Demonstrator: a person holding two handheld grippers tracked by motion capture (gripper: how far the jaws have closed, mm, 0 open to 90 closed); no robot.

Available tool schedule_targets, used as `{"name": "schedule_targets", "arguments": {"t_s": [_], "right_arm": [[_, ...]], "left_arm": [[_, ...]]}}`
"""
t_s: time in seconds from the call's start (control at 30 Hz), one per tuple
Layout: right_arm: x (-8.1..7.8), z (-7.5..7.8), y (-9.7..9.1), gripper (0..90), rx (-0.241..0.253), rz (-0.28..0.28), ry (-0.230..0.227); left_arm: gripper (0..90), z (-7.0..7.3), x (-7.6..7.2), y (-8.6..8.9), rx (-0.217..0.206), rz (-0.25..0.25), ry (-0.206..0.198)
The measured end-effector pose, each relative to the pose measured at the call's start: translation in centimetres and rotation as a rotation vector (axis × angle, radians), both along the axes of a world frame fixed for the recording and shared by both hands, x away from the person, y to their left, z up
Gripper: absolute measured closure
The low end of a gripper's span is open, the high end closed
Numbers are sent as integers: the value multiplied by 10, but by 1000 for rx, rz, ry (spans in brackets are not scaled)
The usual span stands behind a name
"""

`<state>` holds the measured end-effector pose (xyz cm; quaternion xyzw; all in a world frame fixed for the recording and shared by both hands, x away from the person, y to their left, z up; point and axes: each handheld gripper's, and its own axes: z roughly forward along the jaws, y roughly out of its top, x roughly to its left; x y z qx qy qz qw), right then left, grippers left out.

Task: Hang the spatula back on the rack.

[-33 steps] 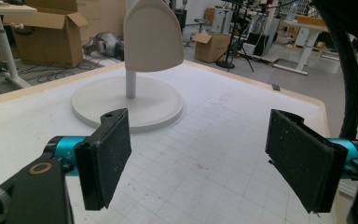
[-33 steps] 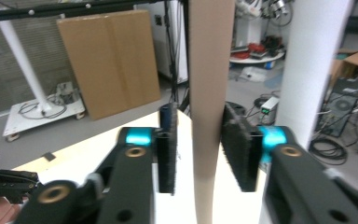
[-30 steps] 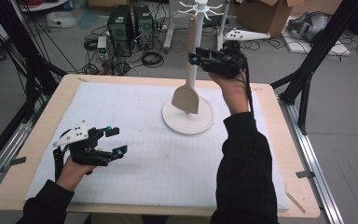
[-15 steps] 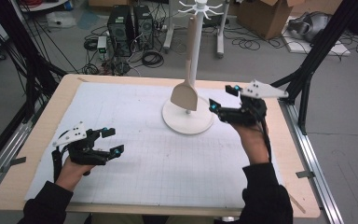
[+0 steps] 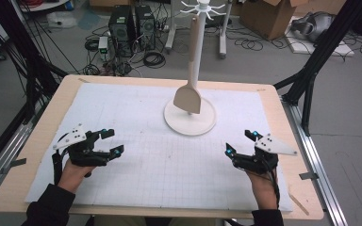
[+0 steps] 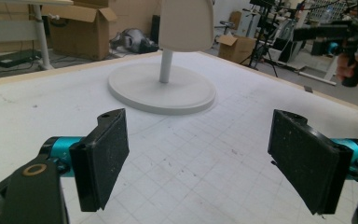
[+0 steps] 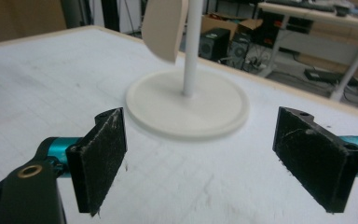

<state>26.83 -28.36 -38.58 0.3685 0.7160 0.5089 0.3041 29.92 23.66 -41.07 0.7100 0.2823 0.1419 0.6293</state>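
A white stand (image 5: 189, 123) with a round base and a tall pole rises at the back middle of the mat. A beige spatula (image 5: 188, 98) hangs along the pole, its blade just above the base. My left gripper (image 5: 113, 142) rests open over the mat at the front left. At the front right my right gripper (image 5: 239, 142) is open; its jaws have just been opening, with nothing between them. The left gripper view has my left gripper (image 6: 205, 163) facing the stand base (image 6: 163, 88). The right gripper view has my right gripper (image 7: 205, 158) facing the base (image 7: 186, 102) and the spatula blade (image 7: 165, 28).
A white gridded mat (image 5: 160, 165) covers most of the wooden table (image 5: 42, 127). Beyond the far edge, on the floor, stand computer towers (image 5: 132, 23), cables and a cardboard box (image 5: 264, 14). Black frame legs (image 5: 311, 70) flank the table.
My right gripper came down from the top of the spatula handle by the pole to the front right of the mat, and its jaws spread. The spatula stayed hanging. The left gripper kept still.
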Motion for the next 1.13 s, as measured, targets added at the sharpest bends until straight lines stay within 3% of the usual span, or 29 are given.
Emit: {"name": "schedule_targets", "arguments": {"t_s": [0.03,0.27,0.57,1.13], "right_arm": [[-4,-11,-3,161,22,-28,22],[-14,-26,-8,158,55,-58,17],[-20,-31,-4,157,50,-72,31],[-15,-29,-1,157,65,-70,34]], "left_arm": [[206,-1,-1,1,-5,3,3],[206,-1,-3,2,-2,4,-8],[207,-5,-6,-1,-6,-3,-5],[218,-9,-6,1,-8,6,0]]}}
